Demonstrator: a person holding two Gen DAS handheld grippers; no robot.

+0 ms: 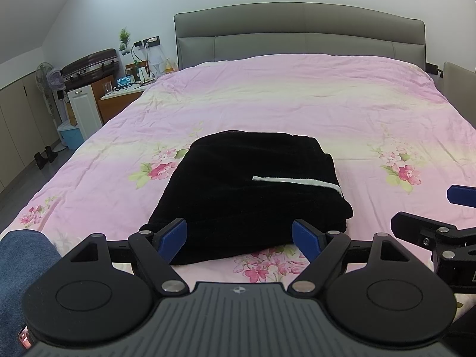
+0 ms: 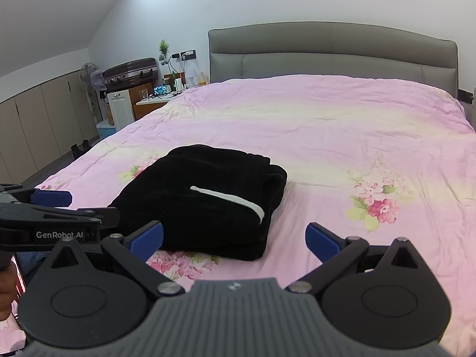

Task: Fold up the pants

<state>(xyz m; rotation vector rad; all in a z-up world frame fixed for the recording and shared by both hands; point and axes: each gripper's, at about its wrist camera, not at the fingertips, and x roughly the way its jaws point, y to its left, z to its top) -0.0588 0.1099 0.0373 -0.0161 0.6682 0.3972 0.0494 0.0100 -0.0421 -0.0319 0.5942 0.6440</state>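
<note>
The black pants (image 1: 247,190) lie folded into a compact rectangle on the pink floral bedsheet (image 1: 297,104), with a white stripe (image 1: 297,182) on top. They also show in the right wrist view (image 2: 202,199). My left gripper (image 1: 239,238) is open and empty, just short of the bundle's near edge. My right gripper (image 2: 235,239) is open and empty, near the bundle's front right corner. The left gripper also shows at the left edge of the right wrist view (image 2: 59,208); the right gripper's fingers (image 1: 461,195) show at the right edge of the left wrist view.
A grey headboard (image 1: 297,35) stands at the far end of the bed. Left of the bed are a cluttered nightstand (image 1: 125,89), a suitcase (image 1: 89,65), a fan (image 1: 47,77) and a blue bin (image 1: 70,136). The person's jeans-clad leg (image 1: 17,267) is at the lower left.
</note>
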